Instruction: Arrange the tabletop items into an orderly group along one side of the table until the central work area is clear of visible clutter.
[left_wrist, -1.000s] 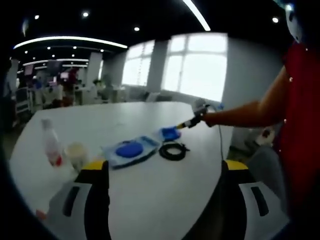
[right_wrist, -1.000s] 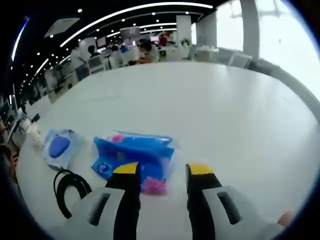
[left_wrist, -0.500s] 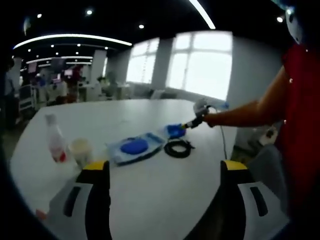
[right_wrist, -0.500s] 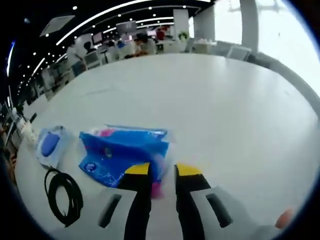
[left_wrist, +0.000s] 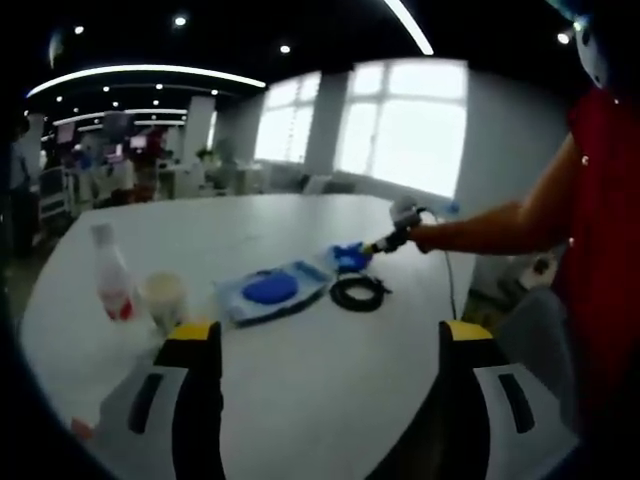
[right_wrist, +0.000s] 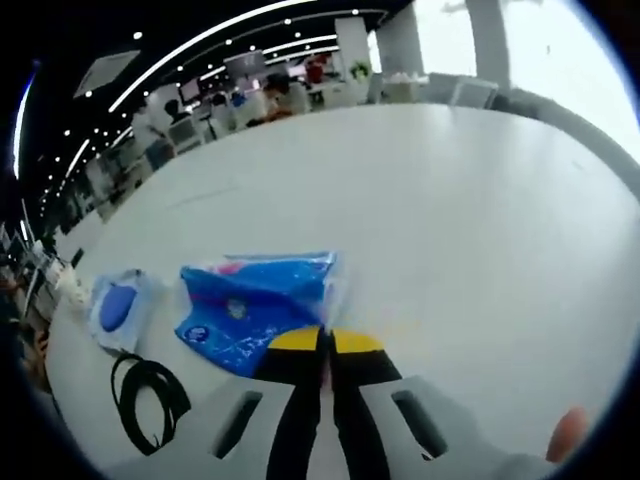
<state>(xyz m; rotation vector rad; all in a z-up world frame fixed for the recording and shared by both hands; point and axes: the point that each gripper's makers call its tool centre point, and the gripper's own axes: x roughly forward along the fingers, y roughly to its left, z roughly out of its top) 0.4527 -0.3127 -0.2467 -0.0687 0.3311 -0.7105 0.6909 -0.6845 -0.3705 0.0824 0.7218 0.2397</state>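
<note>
We have the right tongs (right_wrist: 323, 345) clenched on the near edge of the blue packet (right_wrist: 255, 305), which stretches far-left across the tabletop (right_wrist: 470, 220), while our left tongs (left_wrist: 325, 345) hang released, well apart.

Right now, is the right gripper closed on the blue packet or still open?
Shut on it. In the right gripper view the yellow-tipped jaws of the right gripper meet, pinching the near edge of the blue packet.

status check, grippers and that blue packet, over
Right gripper shut on blue packet edge. Left gripper open, holding nothing. Black cable coiled beside packet, apart.
</note>
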